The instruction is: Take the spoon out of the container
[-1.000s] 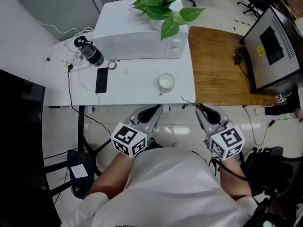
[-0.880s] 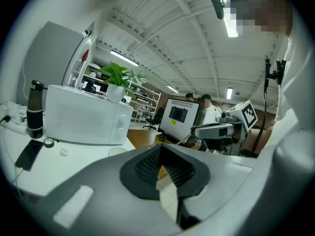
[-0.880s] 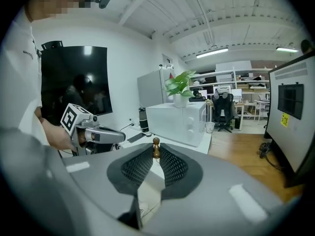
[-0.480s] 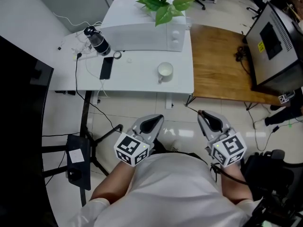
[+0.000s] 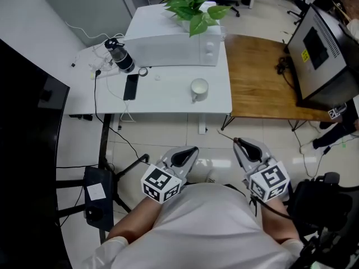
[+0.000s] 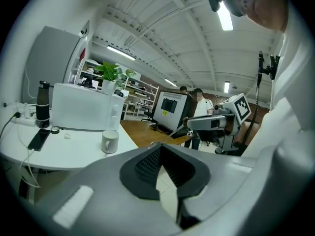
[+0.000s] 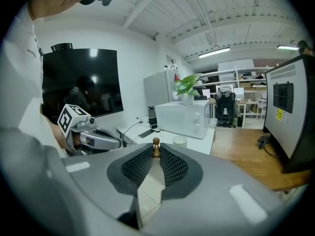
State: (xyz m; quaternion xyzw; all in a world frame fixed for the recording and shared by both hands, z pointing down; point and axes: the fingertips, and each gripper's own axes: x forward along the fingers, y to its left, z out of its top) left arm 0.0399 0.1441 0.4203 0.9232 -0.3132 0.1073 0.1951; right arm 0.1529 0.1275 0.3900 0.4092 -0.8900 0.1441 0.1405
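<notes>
Mug (image 5: 198, 88) has receded; right hand-held gripper (image 7: 155, 155) grips spoon (image 7: 156, 142); monitor label (image 5: 306, 55) illegible.

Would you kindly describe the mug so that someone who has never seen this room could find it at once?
Find the white table with the white microwave at its back. Before the microwave's right end, near the wooden table, stands the white mug. It is the only cup there; its neighbours to the left are a flat black phone and a dark bottle.
</notes>
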